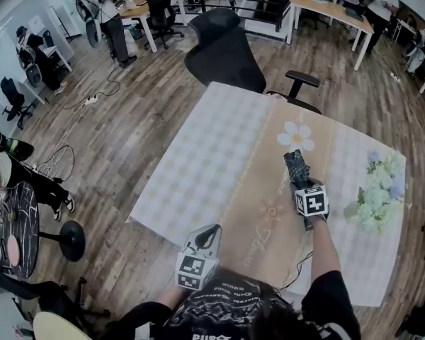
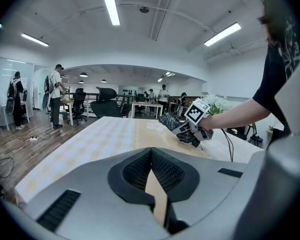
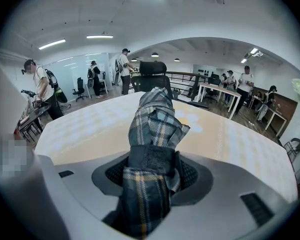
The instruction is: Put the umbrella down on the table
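A folded dark plaid umbrella [image 1: 296, 164] points away from me over the tan middle strip of the table [image 1: 212, 154], just below a printed white flower. My right gripper [image 1: 302, 184] is shut on its strapped middle. In the right gripper view the umbrella [image 3: 152, 124] fills the space between the jaws of that gripper [image 3: 152, 160]. From the left gripper view the umbrella [image 2: 168, 120] hangs low over the cloth; I cannot tell whether it touches. My left gripper [image 1: 211, 234] hovers at the table's near edge, and its jaws [image 2: 151, 152] meet at the tips with nothing held.
A bunch of white and pale flowers [image 1: 379, 190] lies at the table's right side, close to the right gripper. A black office chair [image 1: 223, 52] stands at the far edge. People and desks are farther off in the room.
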